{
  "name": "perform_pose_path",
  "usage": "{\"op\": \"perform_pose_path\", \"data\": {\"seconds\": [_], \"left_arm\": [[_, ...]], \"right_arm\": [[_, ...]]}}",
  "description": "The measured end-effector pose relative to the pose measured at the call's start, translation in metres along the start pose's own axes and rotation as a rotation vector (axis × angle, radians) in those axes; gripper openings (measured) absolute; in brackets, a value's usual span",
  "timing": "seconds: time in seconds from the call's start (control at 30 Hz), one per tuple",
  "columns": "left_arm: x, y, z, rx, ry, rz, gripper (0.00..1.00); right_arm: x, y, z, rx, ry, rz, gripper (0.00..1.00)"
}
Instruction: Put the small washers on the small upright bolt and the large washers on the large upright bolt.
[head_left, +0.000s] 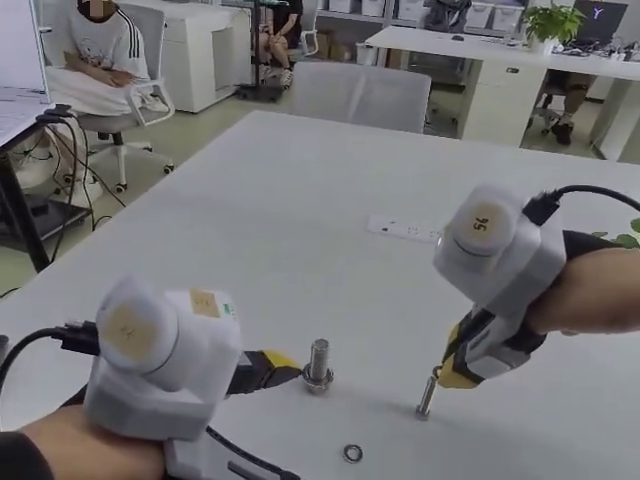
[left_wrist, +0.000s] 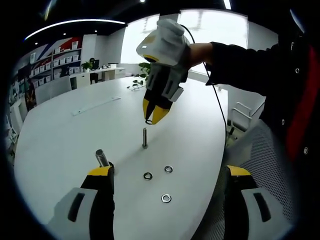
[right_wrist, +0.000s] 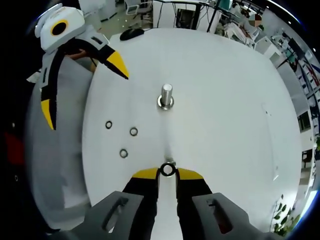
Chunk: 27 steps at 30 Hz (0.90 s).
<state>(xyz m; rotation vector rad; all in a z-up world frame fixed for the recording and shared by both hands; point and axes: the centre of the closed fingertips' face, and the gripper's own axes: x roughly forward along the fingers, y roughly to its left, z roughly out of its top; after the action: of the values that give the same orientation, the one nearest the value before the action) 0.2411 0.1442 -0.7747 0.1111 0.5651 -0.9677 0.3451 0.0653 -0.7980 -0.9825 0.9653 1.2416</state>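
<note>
The small upright bolt (head_left: 427, 395) (left_wrist: 144, 137) stands on the white table (head_left: 300, 220). Just above its top, my right gripper (head_left: 450, 375) (left_wrist: 152, 117) (right_wrist: 168, 172) is shut on a small washer (right_wrist: 168, 170) (left_wrist: 149, 121). The large upright bolt (head_left: 318, 362) (left_wrist: 102, 157) (right_wrist: 166, 96) stands to the left, with a ring at its base. My left gripper (head_left: 275, 368) (left_wrist: 167, 172) (right_wrist: 82, 90) is wide open beside the large bolt, holding nothing. Three loose washers (left_wrist: 147, 176) (left_wrist: 168, 169) (left_wrist: 166, 198) (right_wrist: 133, 131) lie near the table's front edge; one loose washer (head_left: 352, 453) is in the head view.
A white power strip (head_left: 405, 230) lies on the table behind the bolts. A grey chair (head_left: 360, 95) stands at the far edge. A person sits on a chair (head_left: 100, 60) at the far left. Desks (head_left: 480, 60) line the back.
</note>
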Motion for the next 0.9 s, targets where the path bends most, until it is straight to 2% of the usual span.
{"op": "perform_pose_path", "data": {"seconds": [0.37,0.9], "left_arm": [[0.003,0.008,-0.001,-0.013,-0.003,0.015,0.91],[0.004,0.009,-0.001,-0.021,-0.007,0.020,0.91]], "right_arm": [[0.007,-0.005,0.000,-0.010,-0.007,0.026,0.13],[0.014,-0.007,-0.002,-0.016,0.002,0.035,0.13]]}}
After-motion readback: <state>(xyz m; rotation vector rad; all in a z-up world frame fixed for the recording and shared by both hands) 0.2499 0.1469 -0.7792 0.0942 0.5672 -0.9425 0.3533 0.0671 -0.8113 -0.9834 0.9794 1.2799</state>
